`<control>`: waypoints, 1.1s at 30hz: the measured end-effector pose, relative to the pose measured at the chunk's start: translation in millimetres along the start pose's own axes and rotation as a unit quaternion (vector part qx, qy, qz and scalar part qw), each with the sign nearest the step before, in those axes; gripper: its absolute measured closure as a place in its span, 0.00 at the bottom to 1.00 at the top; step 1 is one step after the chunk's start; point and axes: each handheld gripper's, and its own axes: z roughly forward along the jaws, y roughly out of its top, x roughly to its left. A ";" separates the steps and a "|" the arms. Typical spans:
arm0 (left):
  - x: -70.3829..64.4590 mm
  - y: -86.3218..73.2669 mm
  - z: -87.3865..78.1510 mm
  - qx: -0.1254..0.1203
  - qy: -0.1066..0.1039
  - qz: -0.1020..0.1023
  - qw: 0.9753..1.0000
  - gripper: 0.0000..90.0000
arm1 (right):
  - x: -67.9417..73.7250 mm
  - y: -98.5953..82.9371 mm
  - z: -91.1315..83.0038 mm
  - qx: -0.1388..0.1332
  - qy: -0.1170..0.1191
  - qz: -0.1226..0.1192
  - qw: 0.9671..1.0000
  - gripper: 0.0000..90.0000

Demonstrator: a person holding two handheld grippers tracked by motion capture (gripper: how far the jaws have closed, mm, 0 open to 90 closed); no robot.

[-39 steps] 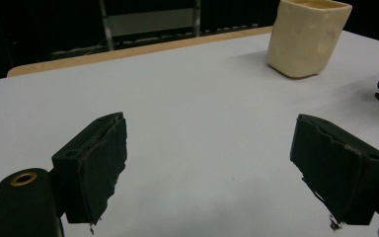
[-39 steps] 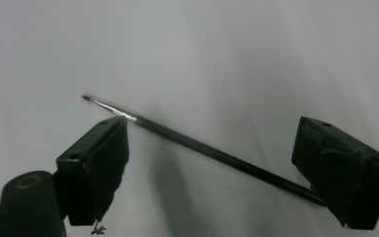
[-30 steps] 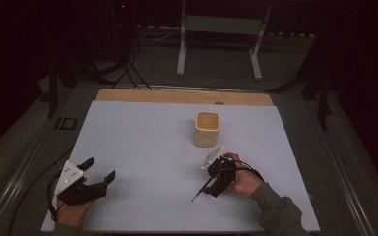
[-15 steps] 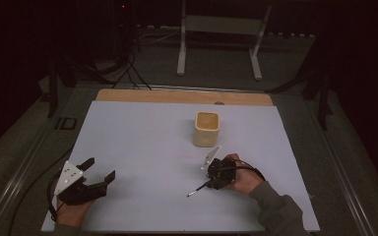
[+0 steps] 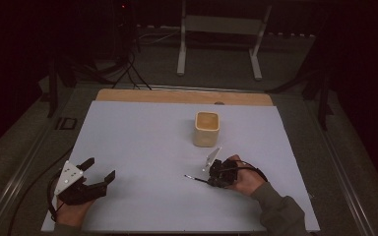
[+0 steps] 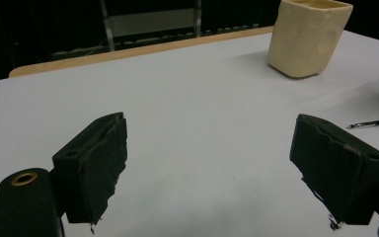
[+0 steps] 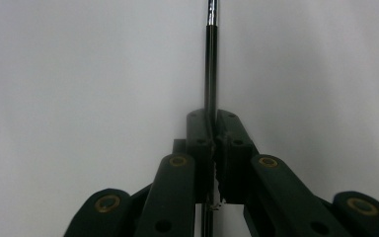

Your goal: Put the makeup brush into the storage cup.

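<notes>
A thin black brush [image 5: 196, 178] with a metal ferrule lies nearly flat over the white mat [image 5: 142, 142], its tip pointing left. My right gripper [image 5: 213, 179] is shut on its handle; the right gripper view has the brush [image 7: 210, 59] running straight out from between the closed jaws [image 7: 212, 123]. A cream square cup [image 5: 206, 128] stands just beyond the right hand, apart from it. My left gripper [image 5: 99, 168] rests open at the mat's near left corner, nothing between its jaws. The left gripper view [image 6: 217, 168] looks across bare mat to the cup [image 6: 308, 37] and the brush [image 6: 375, 123].
A wooden board edge [image 5: 177, 96] borders the mat's far side. Behind the table stand a metal frame [image 5: 216, 24] and loose cables [image 5: 128, 69] in the dark. A small black item [image 5: 66, 123] lies off the mat's left edge.
The right hand has turned the brush: its tip swung from pointing toward the near-left to pointing left, farther from the table's front edge. The left gripper has hardly moved.
</notes>
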 end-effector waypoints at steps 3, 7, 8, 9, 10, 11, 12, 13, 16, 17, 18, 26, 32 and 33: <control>0.0 0.0 -0.1 0.000 0.000 0.000 1.000 0.17 | 0.4 0.0 -0.1 -0.004 0.000 0.002 1.000 0.95; 0.0 0.0 0.0 -0.001 0.000 0.000 1.000 0.17 | 0.3 0.5 -2.1 -0.013 -0.001 0.004 1.000 0.95; 0.0 0.0 0.0 -0.001 0.000 0.000 1.000 0.17 | 0.3 0.5 -2.1 -0.013 -0.001 0.004 1.000 0.95; 0.0 0.0 0.0 0.000 0.000 0.000 1.000 0.17 | -0.7 0.2 -4.1 -0.020 -0.002 0.006 1.000 0.95; 0.0 0.0 0.0 0.000 0.000 0.000 1.000 0.17 | -0.7 0.2 -4.1 -0.020 -0.002 0.006 1.000 0.95; 0.0 0.0 0.0 0.000 0.000 0.000 1.000 0.17 | -1.5 -0.5 -6.6 -0.028 -0.005 0.012 1.000 0.95; 0.0 0.0 0.0 0.000 0.000 0.000 1.000 0.17 | -2.0 -0.7 -7.7 -0.029 -0.006 0.013 0.999 0.95; -0.1 -0.1 0.1 0.000 0.000 0.000 1.000 0.17 | -2.5 -1.0 -9.0 -0.033 -0.005 0.015 0.999 0.95; 0.0 -0.1 0.2 0.000 0.000 -0.001 1.000 0.17 | -3.2 -1.8 -11.3 -0.040 -0.006 0.020 0.999 0.95; -0.1 -0.1 0.3 0.000 0.000 0.000 1.000 0.17 | -4.3 -2.5 -13.7 -0.048 -0.007 0.020 0.999 0.95; -0.1 -0.1 0.3 0.000 0.000 0.000 1.000 0.17 | -4.5 -2.7 -14.6 -0.050 -0.008 0.022 0.998 0.95; -0.3 -0.2 0.7 0.001 0.000 -0.002 1.000 0.17 | -6.8 -5.2 -24.7 -0.080 -0.009 0.033 0.996 0.95; -0.2 -0.3 0.9 0.002 0.000 -0.001 1.000 0.17 | -9.1 -7.2 -32.8 -0.101 -0.013 0.042 0.994 0.95; -0.2 -0.3 0.9 0.002 0.000 -0.001 1.000 0.17 | -9.1 -7.2 -32.8 -0.101 -0.013 0.042 0.994 0.95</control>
